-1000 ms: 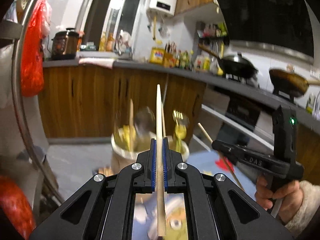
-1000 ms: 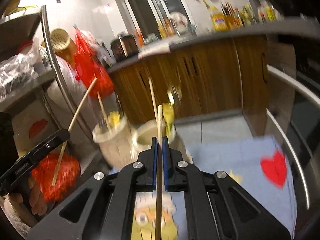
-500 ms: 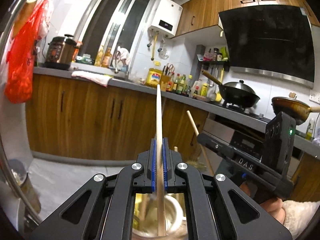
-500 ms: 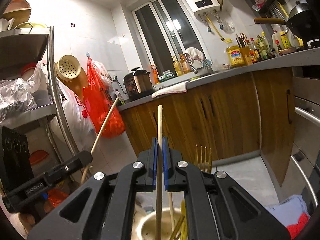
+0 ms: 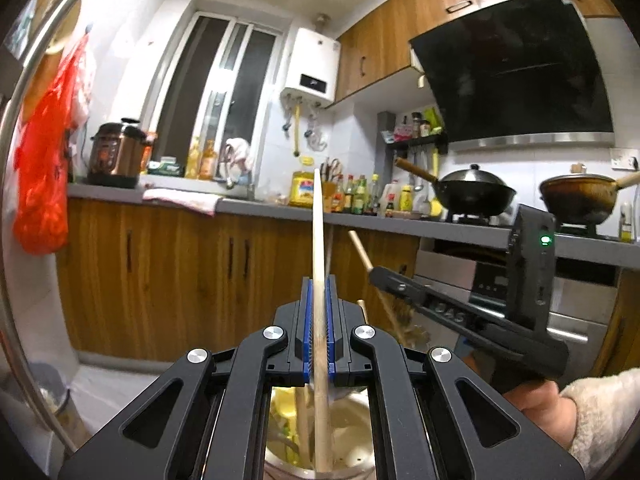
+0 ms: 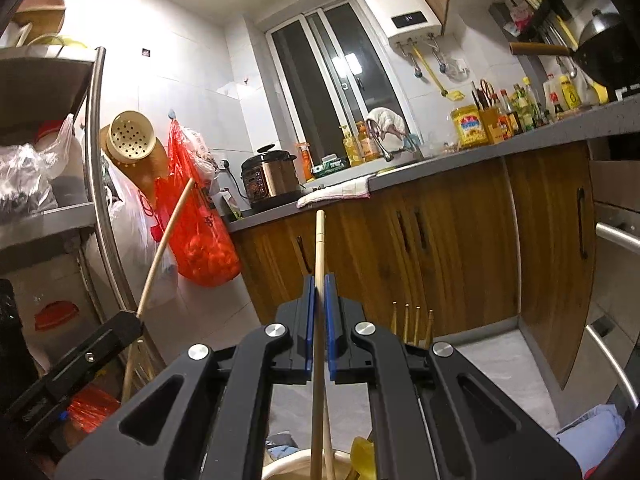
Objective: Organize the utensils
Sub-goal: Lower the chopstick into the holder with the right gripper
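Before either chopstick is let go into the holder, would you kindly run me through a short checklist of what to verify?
1. Left tongs shut on left chopstick: ok.
2. Right tongs shut on right chopstick: ok.
3. Left chopstick's lower end over the utensil holder: ok.
4. Right chopstick's lower end inside a holder rim: cannot tell, cut off by the frame.
5. Fork tines beside right tongs, apart from them: ok.
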Demonstrator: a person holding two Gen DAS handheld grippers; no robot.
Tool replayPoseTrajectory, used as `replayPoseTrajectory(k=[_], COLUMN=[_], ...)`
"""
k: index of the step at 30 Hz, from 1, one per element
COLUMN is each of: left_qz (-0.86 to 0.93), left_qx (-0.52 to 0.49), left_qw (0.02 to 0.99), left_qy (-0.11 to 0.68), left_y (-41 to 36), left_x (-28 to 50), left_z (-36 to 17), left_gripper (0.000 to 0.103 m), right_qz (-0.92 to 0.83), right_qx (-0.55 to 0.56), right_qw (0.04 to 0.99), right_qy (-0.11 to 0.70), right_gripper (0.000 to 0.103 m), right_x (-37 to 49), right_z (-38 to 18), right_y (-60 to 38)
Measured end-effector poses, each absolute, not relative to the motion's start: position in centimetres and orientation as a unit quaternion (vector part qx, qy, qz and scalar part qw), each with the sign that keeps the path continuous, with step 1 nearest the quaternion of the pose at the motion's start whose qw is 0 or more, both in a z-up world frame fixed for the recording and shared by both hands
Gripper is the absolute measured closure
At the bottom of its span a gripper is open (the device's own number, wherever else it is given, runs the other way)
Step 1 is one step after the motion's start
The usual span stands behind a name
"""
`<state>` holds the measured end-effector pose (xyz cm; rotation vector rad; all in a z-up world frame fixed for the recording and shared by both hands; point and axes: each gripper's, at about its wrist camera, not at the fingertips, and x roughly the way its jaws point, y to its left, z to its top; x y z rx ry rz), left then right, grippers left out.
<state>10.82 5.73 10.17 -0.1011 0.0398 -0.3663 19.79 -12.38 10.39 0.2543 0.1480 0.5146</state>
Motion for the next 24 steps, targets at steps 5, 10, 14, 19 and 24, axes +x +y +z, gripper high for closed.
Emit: replayPoseTrajectory(k=[5, 10, 14, 19, 24], left_qz=[-0.194, -0.194, -0.201, -0.202, -0.212], left_qx=[-0.034, -0.049, -0.072, -0.075, -0.081], left_qw=[0.98, 0.98, 0.976, 0.975, 0.972], left_qy=[0.009, 0.022, 0.038, 0.049, 0.059], left_y=[5.1, 5.8, 6.6, 6.9, 7.2], left_x=[10.3, 10.9, 11.5, 11.3, 10.9], left_z=[9.4, 8.2, 7.4, 6.7, 6.3], left_gripper=[0.097, 0.097, 0.097, 0.097, 0.097], right_qz=[0.245, 0.239, 0.238, 0.242, 0.249], right_qx=[0.096, 0.079, 0.067, 0.062, 0.05], right_qw=[0.963, 0.967, 0.968, 0.966, 0.964], right_qy=[0.052, 0.045, 0.053, 0.067, 0.077], right_gripper=[0.098, 0.098, 0.098, 0.098, 0.098], right_x=[19.0, 18.5, 18.5, 18.3, 17.2], right_z=[10.0, 9.4, 8.7, 8.3, 7.8], right_y=[-11.6, -11.3, -11.2, -11.5, -11.9])
